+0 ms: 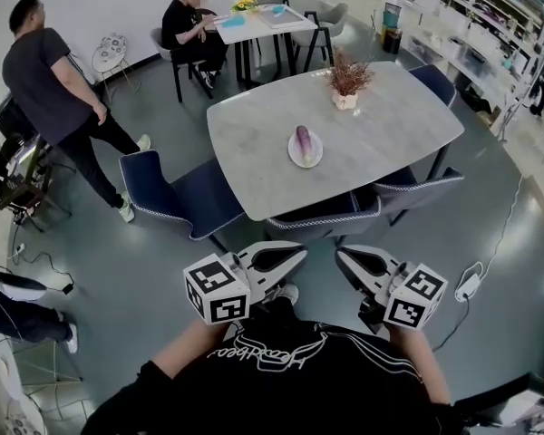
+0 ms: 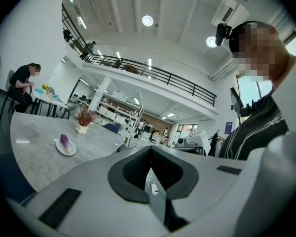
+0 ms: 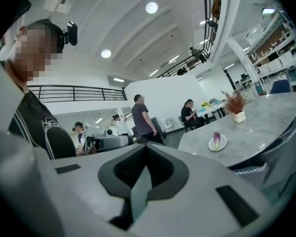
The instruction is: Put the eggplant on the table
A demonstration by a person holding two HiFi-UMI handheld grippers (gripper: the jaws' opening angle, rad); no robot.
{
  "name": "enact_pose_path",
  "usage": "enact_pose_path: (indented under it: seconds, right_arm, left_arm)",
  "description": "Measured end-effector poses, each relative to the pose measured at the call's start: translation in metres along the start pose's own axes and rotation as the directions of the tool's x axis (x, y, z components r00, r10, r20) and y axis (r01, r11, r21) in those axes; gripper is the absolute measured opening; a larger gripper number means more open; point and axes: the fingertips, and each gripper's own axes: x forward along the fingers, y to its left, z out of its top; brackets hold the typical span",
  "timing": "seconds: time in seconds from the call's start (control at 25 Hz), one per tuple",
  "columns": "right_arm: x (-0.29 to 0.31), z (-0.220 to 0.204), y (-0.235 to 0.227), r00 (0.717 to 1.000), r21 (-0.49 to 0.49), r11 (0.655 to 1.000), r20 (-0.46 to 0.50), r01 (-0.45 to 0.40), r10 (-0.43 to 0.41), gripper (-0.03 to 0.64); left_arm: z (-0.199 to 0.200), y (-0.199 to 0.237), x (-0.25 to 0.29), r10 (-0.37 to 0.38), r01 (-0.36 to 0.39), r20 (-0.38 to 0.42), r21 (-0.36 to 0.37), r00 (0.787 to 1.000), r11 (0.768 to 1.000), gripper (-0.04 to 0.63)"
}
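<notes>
A purple eggplant (image 1: pixel 304 140) lies on a small white plate (image 1: pixel 306 157) near the middle of the grey table (image 1: pixel 254 143). Both gripper views show it far off: eggplant (image 2: pixel 64 141) on the plate (image 2: pixel 69 151), and eggplant (image 3: pixel 217 138) on the plate (image 3: pixel 218 145). My left gripper (image 1: pixel 295 254) and right gripper (image 1: pixel 344 256) are held close to my chest, well short of the table, pointing toward it. Both are shut and hold nothing; in each gripper's own view, left gripper (image 2: pixel 150 151) and right gripper (image 3: pixel 145 148), the jaws meet with no gap.
A pot of dried plants (image 1: pixel 348 82) stands at the table's far side. Blue chairs (image 1: pixel 179 198) (image 1: pixel 325 217) (image 1: pixel 419 187) line the near edge between me and the table. A person (image 1: pixel 56 89) stands at left; another (image 1: pixel 189 24) sits at a far table. A cable with an adapter (image 1: pixel 469 285) lies on the floor.
</notes>
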Motion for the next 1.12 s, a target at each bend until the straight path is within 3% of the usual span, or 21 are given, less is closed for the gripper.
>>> enact_pose_path:
  seconds: [0.52, 1.12]
  right_arm:
    - [-0.008, -0.017, 0.025, 0.999, -0.014, 0.999, 0.002, -0.051, 0.051, 0.006]
    - [-0.004, -0.014, 0.028, 0.999, -0.08, 0.997, -0.026, -0.024, 0.022, 0.006]
  left_arm:
    - [-0.02, -0.021, -0.014, 0.018, -0.017, -0.025, 0.025, 1.0, 1.0, 0.009]
    - [-0.022, -0.022, -0.016, 0.013, -0.011, -0.042, 0.037, 0.999, 0.999, 0.009]
